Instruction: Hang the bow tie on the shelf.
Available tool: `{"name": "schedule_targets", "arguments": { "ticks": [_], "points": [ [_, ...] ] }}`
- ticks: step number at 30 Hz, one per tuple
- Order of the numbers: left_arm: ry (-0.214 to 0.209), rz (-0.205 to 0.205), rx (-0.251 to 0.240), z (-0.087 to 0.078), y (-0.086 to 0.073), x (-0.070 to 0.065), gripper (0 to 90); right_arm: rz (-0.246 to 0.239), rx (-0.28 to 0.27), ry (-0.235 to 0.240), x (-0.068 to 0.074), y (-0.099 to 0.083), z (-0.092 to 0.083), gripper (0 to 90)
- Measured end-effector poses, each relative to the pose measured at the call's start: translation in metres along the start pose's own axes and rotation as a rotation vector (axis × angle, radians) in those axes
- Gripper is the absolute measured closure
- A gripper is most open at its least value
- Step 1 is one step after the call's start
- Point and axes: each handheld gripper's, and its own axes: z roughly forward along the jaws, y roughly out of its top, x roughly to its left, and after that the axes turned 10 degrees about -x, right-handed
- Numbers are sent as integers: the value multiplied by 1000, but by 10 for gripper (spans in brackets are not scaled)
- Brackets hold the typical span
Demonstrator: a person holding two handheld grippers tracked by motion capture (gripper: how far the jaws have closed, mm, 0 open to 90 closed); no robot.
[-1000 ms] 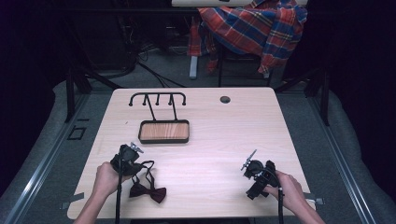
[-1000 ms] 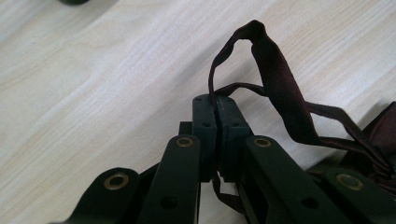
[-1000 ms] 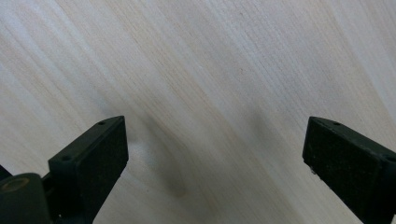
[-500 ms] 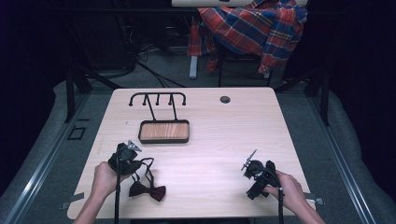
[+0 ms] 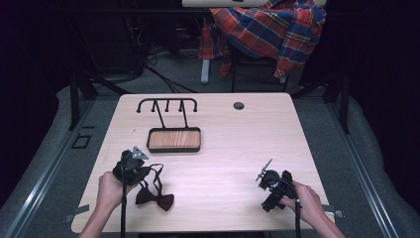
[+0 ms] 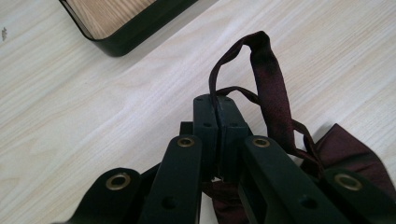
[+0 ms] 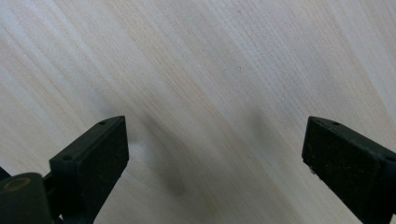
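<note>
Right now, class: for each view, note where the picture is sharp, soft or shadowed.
High view: table evenly lit, surroundings dark. Left gripper view: bow tie strap sharp, near fingers soft. Right gripper view: wood grain crisp, faint shadows below the right gripper, fingers slightly blurred.

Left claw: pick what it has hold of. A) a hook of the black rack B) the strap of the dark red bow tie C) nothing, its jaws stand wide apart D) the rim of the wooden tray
B: in the left gripper view the left claw has its jaws pressed together on the thin strap of the bow tie, away from the tray.
</note>
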Motion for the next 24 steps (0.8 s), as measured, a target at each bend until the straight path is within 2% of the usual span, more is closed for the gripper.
{"name": "schedule_targets", "arguments": {
  "ticks": [1, 11, 24],
  "points": [
    [11, 1, -11, -1, 0, -1, 884, 0, 0, -1, 0, 0, 0, 69],
    [7, 13, -50, -12, 4, -4, 885, 5, -3, 2, 0, 0, 0, 70],
    [29, 27, -93, -21, 7, -4, 886, 11, -5, 9, 0, 0, 1, 70]
  ]
}}
